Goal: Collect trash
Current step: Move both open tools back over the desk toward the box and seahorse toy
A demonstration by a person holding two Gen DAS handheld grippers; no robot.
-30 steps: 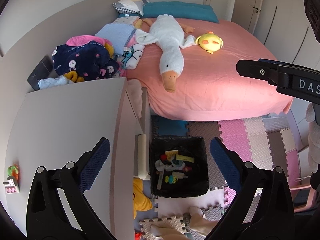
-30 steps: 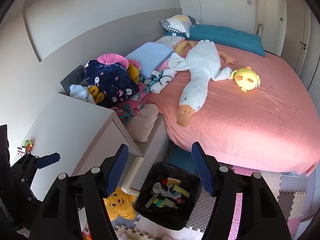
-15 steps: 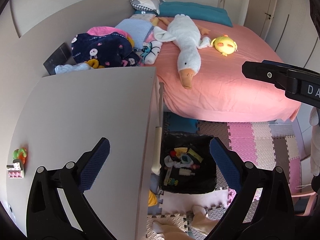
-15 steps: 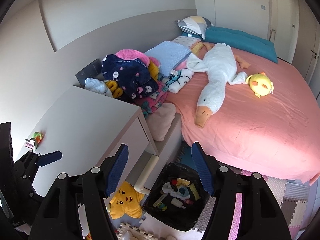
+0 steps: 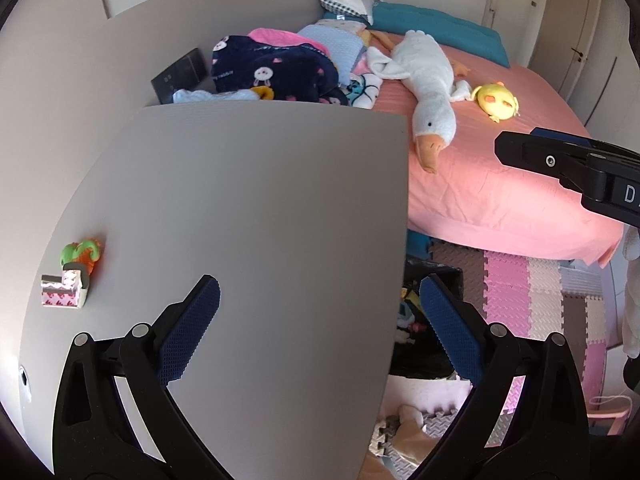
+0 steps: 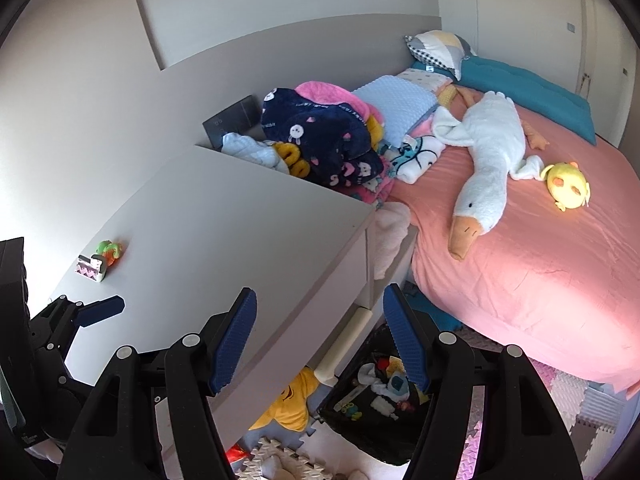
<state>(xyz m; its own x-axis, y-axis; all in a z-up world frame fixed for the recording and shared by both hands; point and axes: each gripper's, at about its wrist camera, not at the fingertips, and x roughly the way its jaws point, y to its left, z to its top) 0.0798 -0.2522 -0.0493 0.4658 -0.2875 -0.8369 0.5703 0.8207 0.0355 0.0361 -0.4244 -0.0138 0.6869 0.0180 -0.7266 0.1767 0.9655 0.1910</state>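
We are carrying both grippers sideways: the desk (image 5: 248,240) is sliding in under the left gripper (image 5: 320,328), and the bin (image 5: 432,320) is slipping behind its right jaw, half hidden.

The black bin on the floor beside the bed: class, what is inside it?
Black bin: small mixed colourful items, including white, yellow and red pieces. The right gripper's jaws and the bin's walls cover some contents.

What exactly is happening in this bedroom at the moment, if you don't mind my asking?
A person holds two grippers over a grey desk beside a pink bed. The left gripper and right gripper are both open and empty. Two small items, a green-orange toy and a pink patterned piece, lie near the desk's far-left edge. A black bin with bits inside sits on the floor.
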